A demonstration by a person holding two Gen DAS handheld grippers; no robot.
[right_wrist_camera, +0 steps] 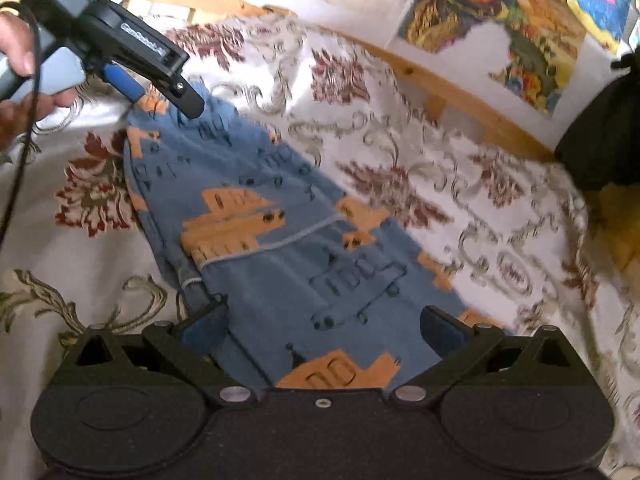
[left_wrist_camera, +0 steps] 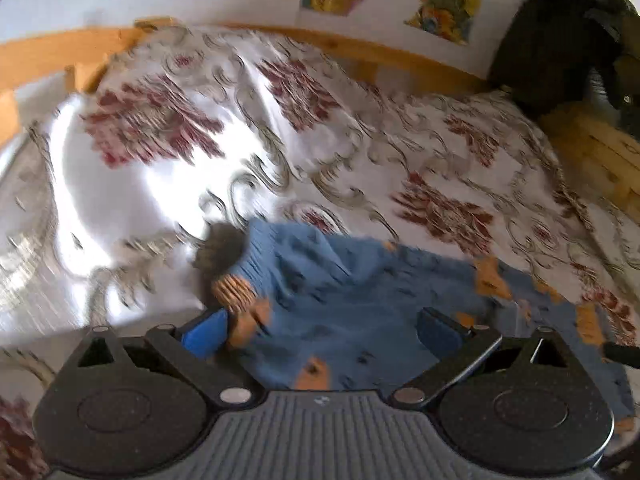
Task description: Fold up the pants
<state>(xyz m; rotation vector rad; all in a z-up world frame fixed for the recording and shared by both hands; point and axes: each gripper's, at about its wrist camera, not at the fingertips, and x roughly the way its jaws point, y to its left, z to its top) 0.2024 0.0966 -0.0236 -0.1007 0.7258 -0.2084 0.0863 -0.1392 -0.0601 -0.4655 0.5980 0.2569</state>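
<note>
From the left, the left claw [right_wrist_camera: 160, 96] shows in the right wrist view at about ten o'clock, held in a person's hand [right_wrist_camera: 24, 64] and tipped down onto the far end of the pants [right_wrist_camera: 288, 240]; from there I cannot tell whether cloth is pinched. In its own view the left claw [left_wrist_camera: 320, 330] has its blue pads spread wide apart, released, with bunched blue cloth and a ribbed orange cuff [left_wrist_camera: 234, 294] lying between and just ahead of them at twelve o'clock. The pants, blue with orange patches, lie flat on the flowered bedspread [right_wrist_camera: 460, 140], their long axis running from ten o'clock down to six o'clock in the right wrist view, so each claw sits over one end. The right claw [right_wrist_camera: 324, 330] is also released, jaws wide, straddling the near end of the garment with cloth passing between them at twelve o'clock. Judging by this, the coming fold turns on bringing one end along that axis toward the other, and either hand is equally near its own end.
</note>
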